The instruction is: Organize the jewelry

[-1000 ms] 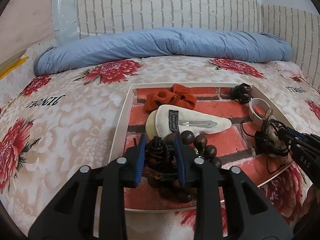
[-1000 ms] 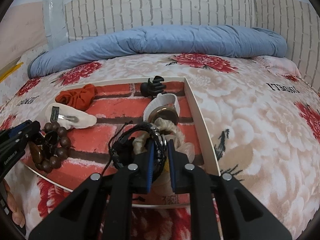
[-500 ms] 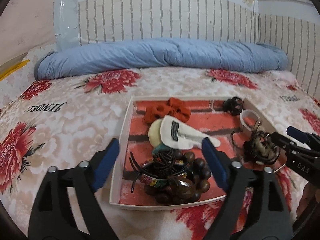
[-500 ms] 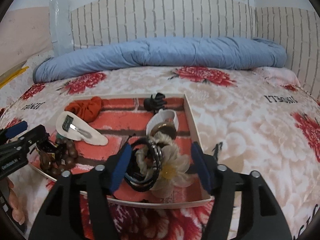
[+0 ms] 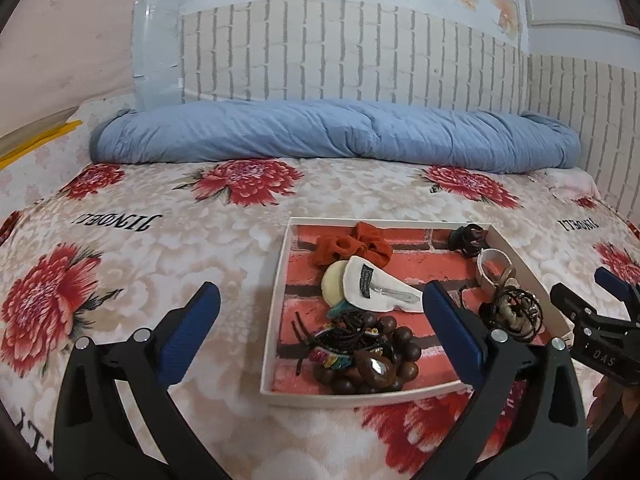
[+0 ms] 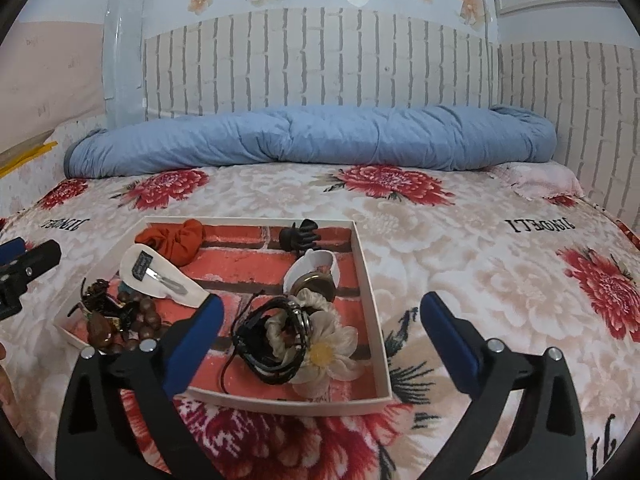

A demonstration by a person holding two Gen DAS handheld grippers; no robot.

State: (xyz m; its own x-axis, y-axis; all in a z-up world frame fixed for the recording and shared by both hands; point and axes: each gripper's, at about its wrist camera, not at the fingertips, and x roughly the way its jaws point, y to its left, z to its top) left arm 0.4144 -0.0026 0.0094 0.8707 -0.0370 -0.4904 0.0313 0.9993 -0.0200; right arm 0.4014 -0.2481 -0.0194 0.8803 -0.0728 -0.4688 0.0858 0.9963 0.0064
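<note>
A shallow white tray point(image 5: 276, 320) with a red brick-pattern floor lies on the flowered bedspread. In it, near my left gripper point(image 5: 320, 292), rest a brown wooden bead bracelet point(image 5: 400, 344) and black cord bracelets point(image 5: 344, 332). That gripper's jaws are opening wide, above and behind the pile, touching nothing. My right gripper point(image 6: 322, 303) is opening too, with nothing gripped. Under it in the tray point(image 6: 370, 292) lie a black cord bundle point(image 6: 264, 340) and a cream flower scrunchie point(image 6: 328, 344). A white hair clip point(image 5: 376, 284), an orange scrunchie point(image 5: 352, 244) and a black claw clip point(image 5: 466, 238) sit further back.
A rolled blue quilt point(image 5: 332, 136) lies across the far side of the bed, under a brick-pattern wall. A clear plastic container point(image 5: 156, 40) stands at the back left. Flowered bedspread point(image 6: 500, 280) spreads to the right of the tray.
Both grippers were shut on items in the tray, the left on the bead pile, the right on the cord bundle. Both have let go, opened wide and drawn back upward.
</note>
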